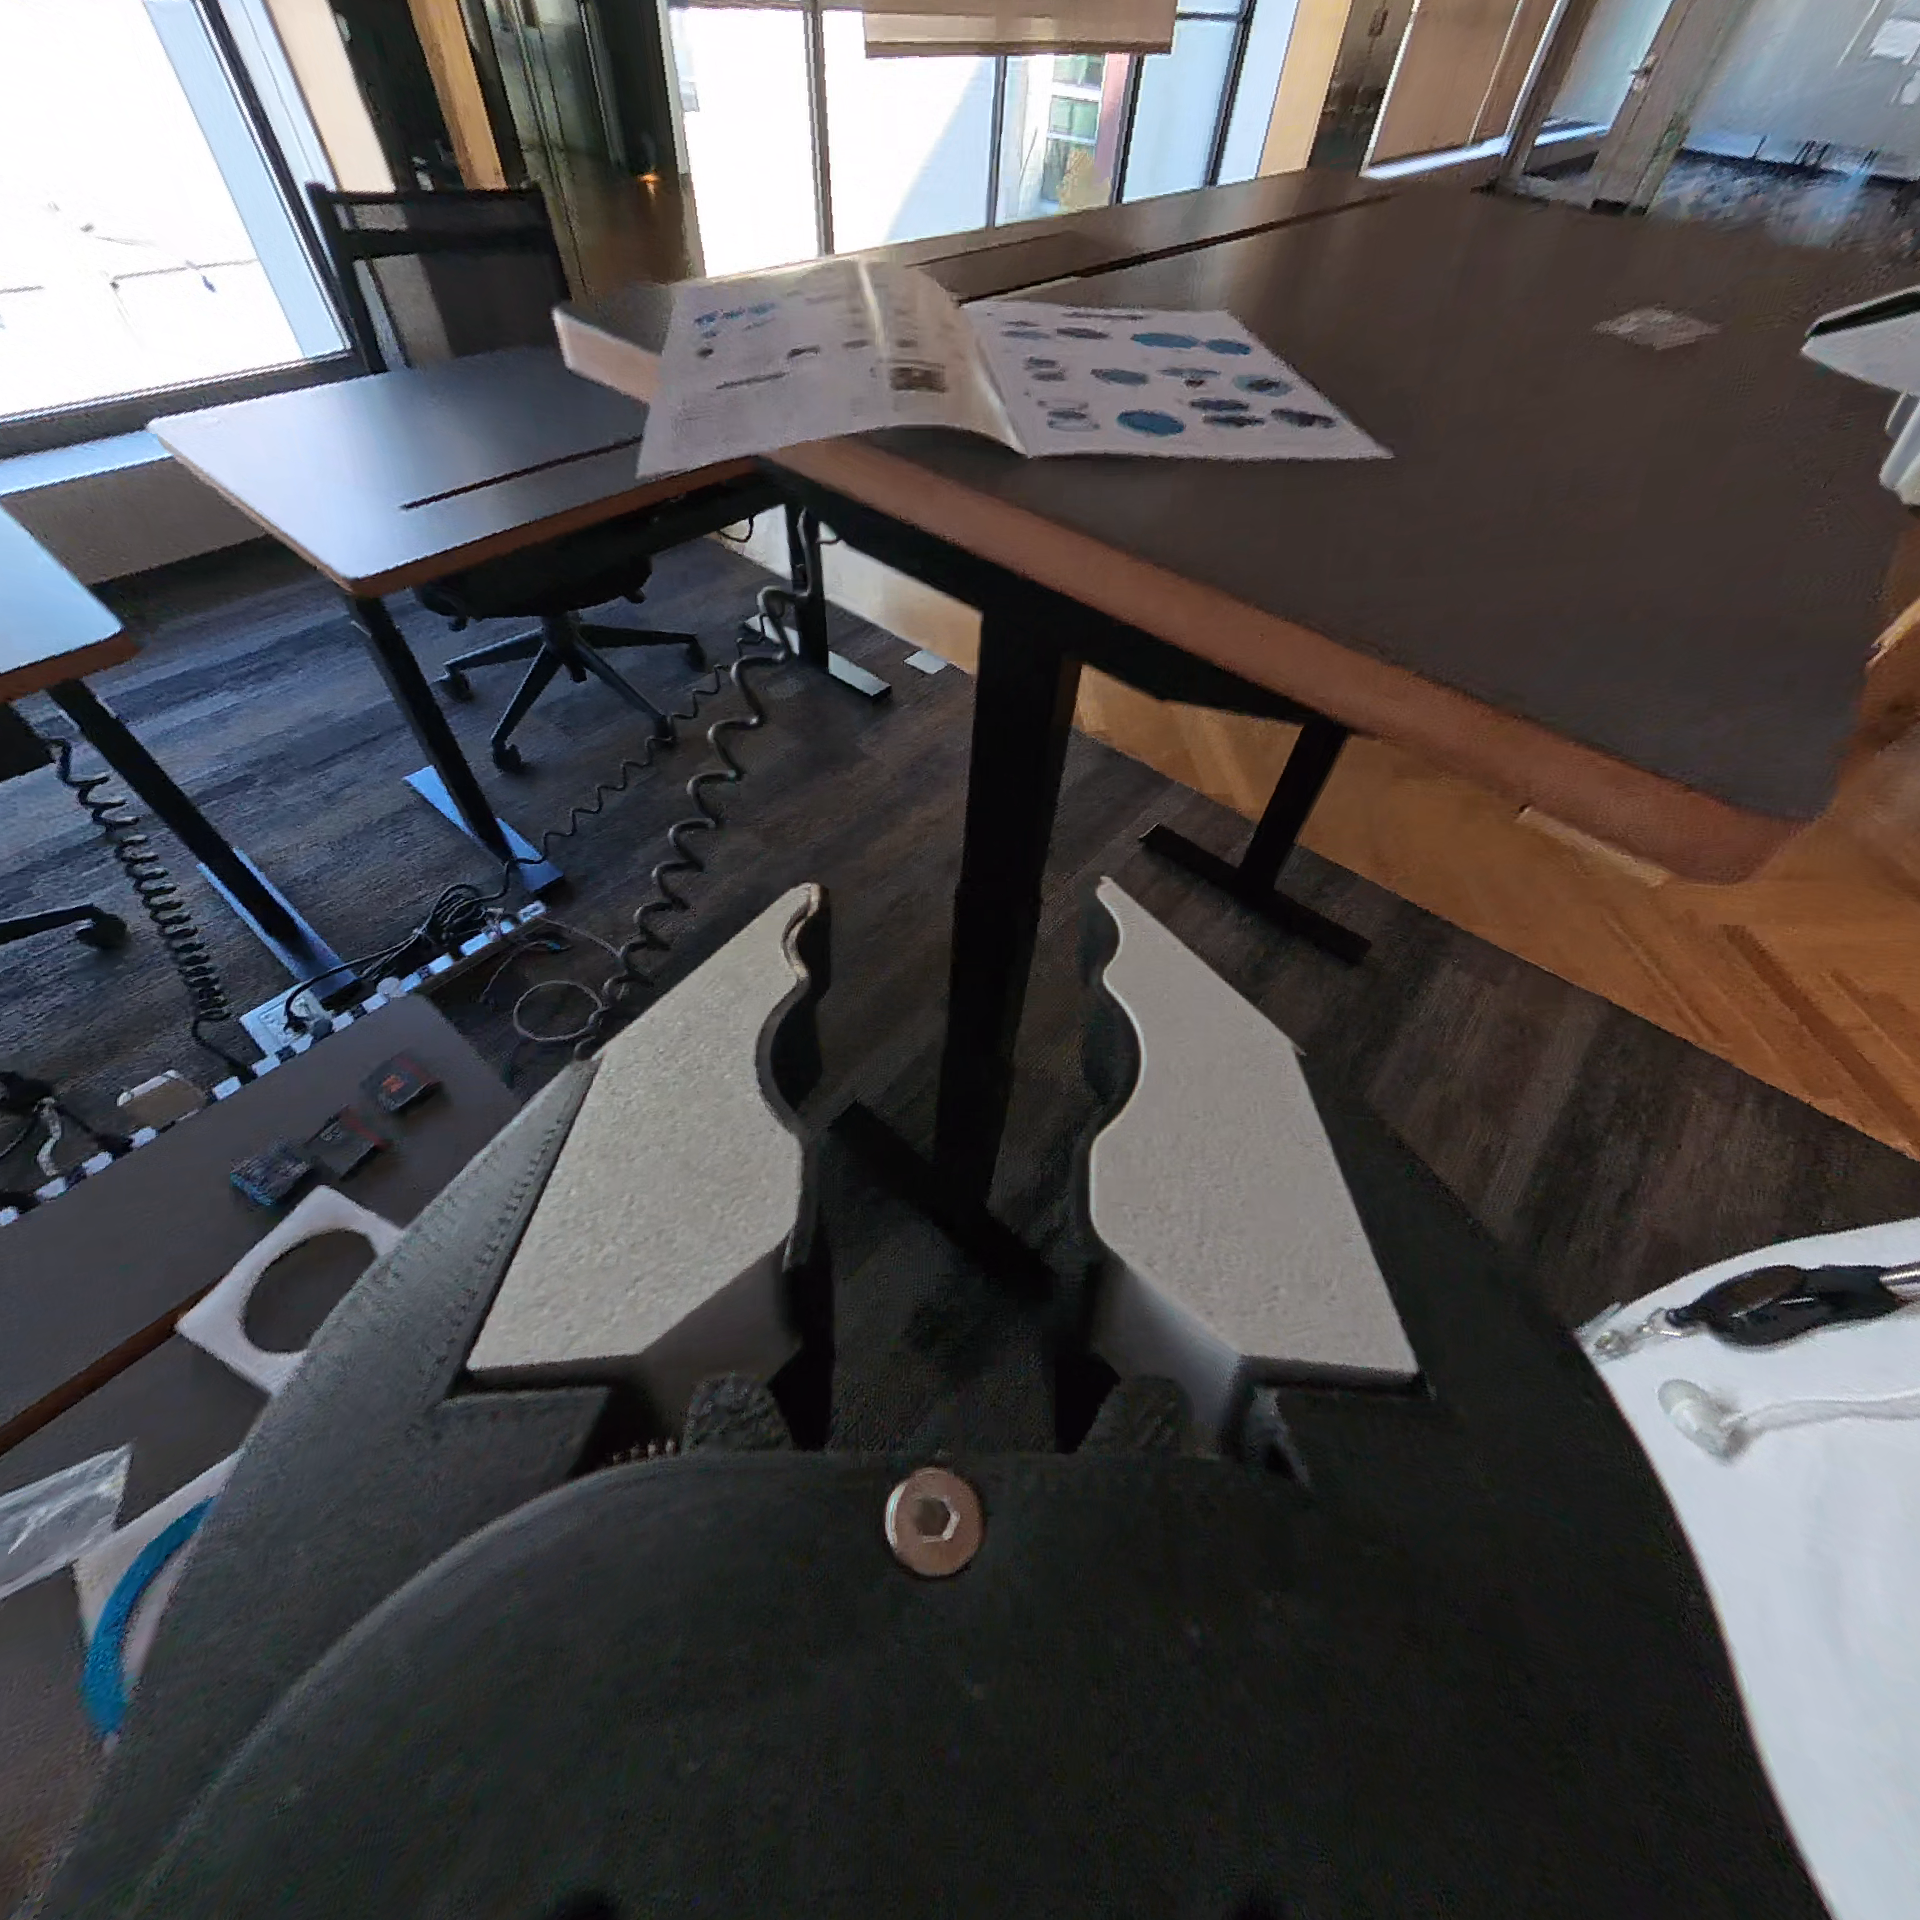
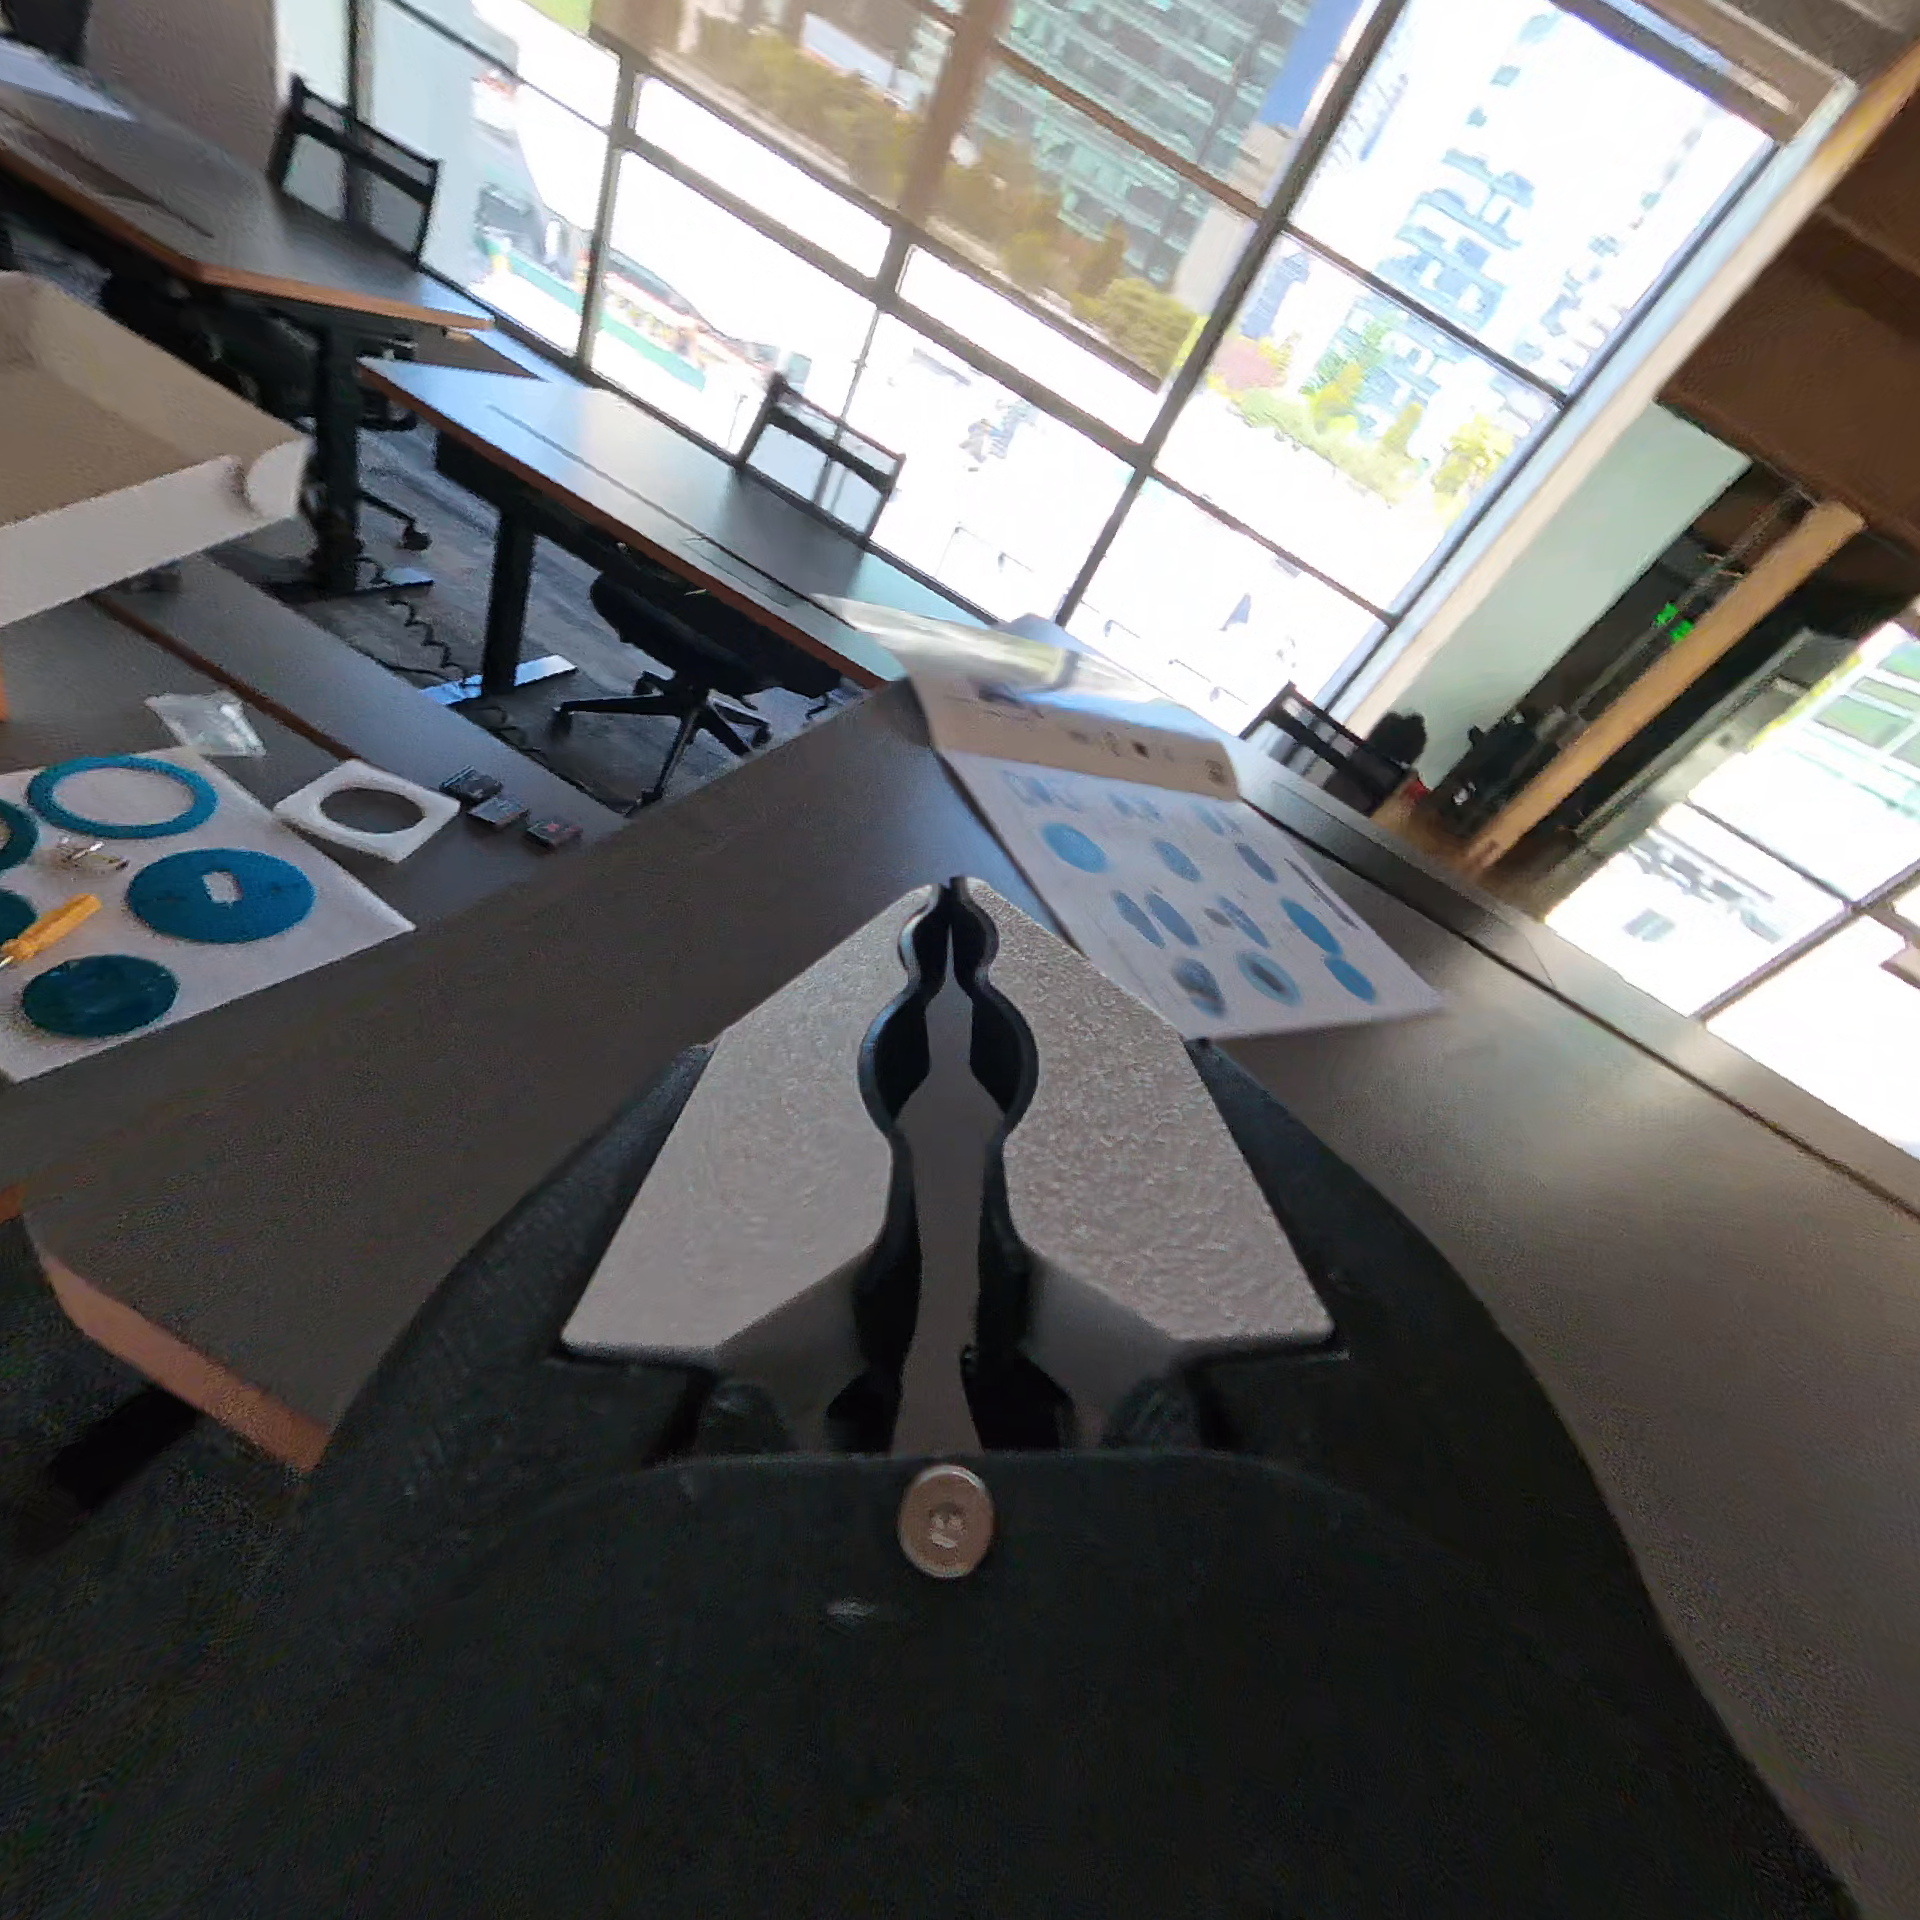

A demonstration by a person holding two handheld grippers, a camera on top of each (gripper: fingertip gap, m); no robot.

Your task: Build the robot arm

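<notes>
Grippers both empty. Left gripper [image 1: 956, 935] hangs off the desk's near edge, jaws spread wide, nothing between them but floor and the black desk leg [image 1: 997, 831]. Right gripper [image 2: 954, 904] sits low over the desk [image 2: 623, 987], tips pinched together on nothing. Nearest thing to both: open booklet [image 1: 997, 369], lying at the far corner, one page overhanging the edge, untouched, well apart from either claw. On the lower side table, blue discs [image 2: 220, 896], blue ring [image 2: 122, 797], white foam frame [image 2: 369, 808], yellow-handled screwdriver [image 2: 47, 927] lie spread out on a white sheet. Desk between right gripper and booklet bare; open air left of the corner.
</notes>
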